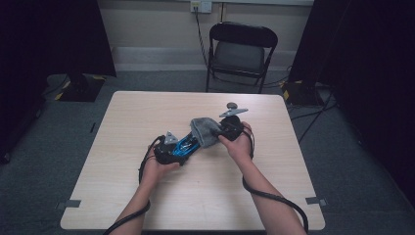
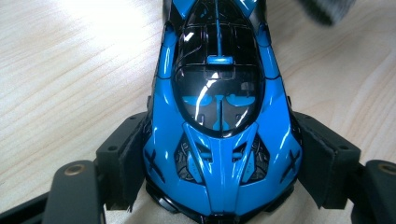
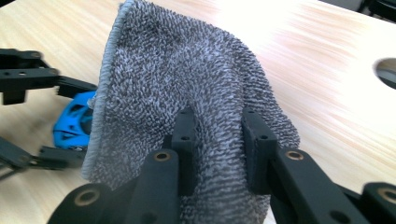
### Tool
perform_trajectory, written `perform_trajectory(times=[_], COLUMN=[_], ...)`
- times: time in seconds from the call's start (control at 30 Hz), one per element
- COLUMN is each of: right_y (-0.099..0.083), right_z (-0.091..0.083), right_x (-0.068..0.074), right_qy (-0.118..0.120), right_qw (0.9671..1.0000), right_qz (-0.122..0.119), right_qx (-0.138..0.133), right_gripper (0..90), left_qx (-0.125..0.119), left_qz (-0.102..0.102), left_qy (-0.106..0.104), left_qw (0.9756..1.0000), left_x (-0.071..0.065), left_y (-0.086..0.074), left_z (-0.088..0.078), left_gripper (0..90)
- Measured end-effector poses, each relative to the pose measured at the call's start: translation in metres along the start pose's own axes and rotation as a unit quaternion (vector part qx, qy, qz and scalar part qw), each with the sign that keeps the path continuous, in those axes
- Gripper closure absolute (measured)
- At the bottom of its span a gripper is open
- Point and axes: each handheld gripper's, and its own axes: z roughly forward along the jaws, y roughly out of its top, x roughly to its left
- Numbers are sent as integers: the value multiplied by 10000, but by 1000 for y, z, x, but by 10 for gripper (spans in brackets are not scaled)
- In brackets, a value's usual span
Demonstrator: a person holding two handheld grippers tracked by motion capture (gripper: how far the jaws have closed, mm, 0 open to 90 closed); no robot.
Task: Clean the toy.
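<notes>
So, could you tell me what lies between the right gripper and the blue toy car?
The grey cloth, pinched in the right gripper, hangs in front of the blue toy car, as the right gripper view shows.

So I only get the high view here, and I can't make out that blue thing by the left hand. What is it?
Observer: A blue toy car; the left gripper view looks down its roof and dark windows.
Operator: Is the left gripper actually holding it?
Observer: Yes, the left gripper has a black pad pressed on each flank of the car, which sits on the table.
Operator: And the grey lump by the right hand?
Observer: A grey terry cloth; the right gripper pinches a fold of it between its jaws.
Operator: Is the cloth on the car?
Observer: In the right gripper view it hangs in front of the car's end; whether they touch I cannot tell.
</notes>
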Motion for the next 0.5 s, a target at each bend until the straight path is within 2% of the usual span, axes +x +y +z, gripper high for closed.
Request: perform_trajectory(times=[0.1, 0.13, 0.3, 0.4, 0.5], right_y=[5, 5, 11, 12, 9], right_z=[9, 9, 27, 34, 40], right_x=[15, 15, 45, 55, 62], right_qy=[83, 83, 313, 351, 425], right_qw=[9999, 9999, 9991, 9985, 9981], right_qz=[-103, -103, -282, -398, -406], right_qx=[14, 14, 83, 138, 205], right_gripper=[701, 701, 700, 699, 699], left_qx=[1, -1, 8, 5, 5], left_qz=[-1, -3, 9, 5, 1], left_qy=[1, 5, 30, 42, 50], left_qw=[10000, 10000, 10000, 10000, 10000], left_x=[0, 0, 0, -1, -1], left_y=[0, 0, 0, 0, 0], left_z=[0, 0, 0, 0, 0], left_gripper=[259, 259, 259, 259, 259])
